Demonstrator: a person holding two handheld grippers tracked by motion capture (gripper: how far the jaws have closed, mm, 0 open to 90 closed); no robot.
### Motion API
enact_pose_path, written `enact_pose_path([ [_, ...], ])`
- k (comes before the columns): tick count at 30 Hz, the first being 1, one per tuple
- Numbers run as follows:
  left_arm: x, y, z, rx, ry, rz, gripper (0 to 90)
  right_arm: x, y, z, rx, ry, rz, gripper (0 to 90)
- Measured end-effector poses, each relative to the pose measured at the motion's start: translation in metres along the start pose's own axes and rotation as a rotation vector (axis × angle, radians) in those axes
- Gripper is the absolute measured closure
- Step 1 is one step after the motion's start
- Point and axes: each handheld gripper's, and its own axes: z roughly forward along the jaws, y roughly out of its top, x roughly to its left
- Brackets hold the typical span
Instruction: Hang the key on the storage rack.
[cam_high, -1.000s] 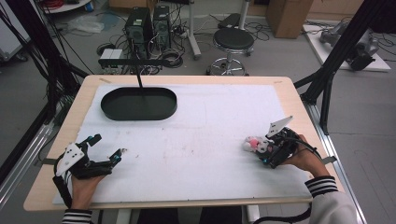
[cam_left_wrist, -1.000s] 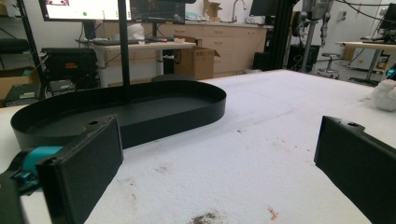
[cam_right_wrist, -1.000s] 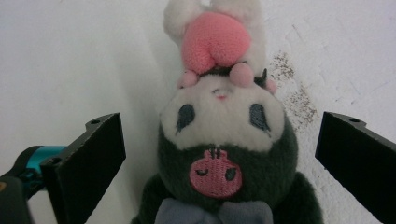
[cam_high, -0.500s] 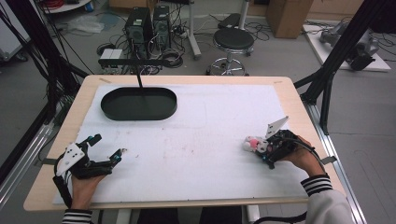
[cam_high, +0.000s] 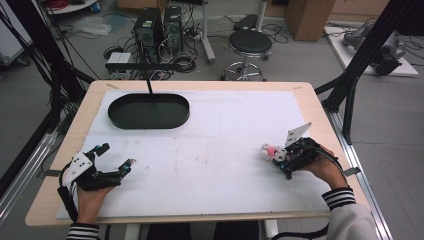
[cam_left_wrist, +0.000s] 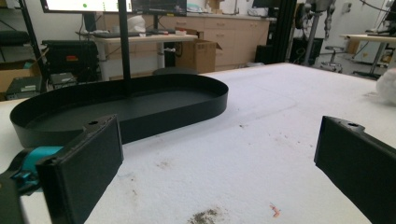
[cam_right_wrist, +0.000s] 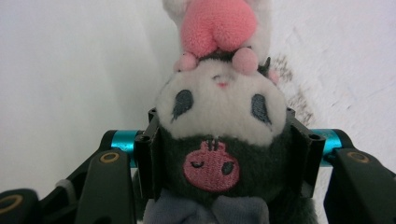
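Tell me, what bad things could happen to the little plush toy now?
The right gripper has just closed on the plush toy, pinching only its soft dark hood, so it might slip out when lifted. The black tray sits far across the table, a long carry. The left gripper is open and far away, so it probably couldn't catch the toy.

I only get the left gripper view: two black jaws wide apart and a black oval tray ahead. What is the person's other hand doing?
Observer: The right gripper is shut on a small plush toy with a white face, a dark body and pink on top. Its jaws have just been closing on it.
Operator: Whereabouts on the table?
Observer: In the high view it is near the right edge of the white table cover, far from the black oval tray.
Operator: How is the toy gripped?
Observer: The jaws press its dark body from both sides, and its face is turned toward that gripper's camera.
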Motion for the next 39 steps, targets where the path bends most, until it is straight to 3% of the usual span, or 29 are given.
enact_pose_path([
  [6, 0.004, 0.01, 0.003, -0.026, -0.03, -0.022, 1.7, 0.003, 0.01, -0.011, -0.082, -0.003, -0.007, 42.3],
  [15, 0.009, 0.037, 0.013, -0.002, -0.175, -0.035, 1.7, 0.011, 0.042, -0.025, -0.164, 0.019, -0.063, 42.2],
  [18, 0.01, 0.047, 0.015, -0.016, -0.244, -0.064, 1.7, 0.013, 0.054, -0.03, -0.183, 0.029, -0.083, 42.2],
  [29, 0.005, 0.085, 0.036, 0.055, -0.402, 0.044, 1.7, 0.021, 0.087, -0.039, -0.261, 0.075, -0.136, 42.2],
  [39, -0.01, 0.11, 0.066, 0.147, -0.508, 0.126, 1.7, 0.029, 0.113, -0.036, -0.313, 0.122, -0.181, 42.3],
])
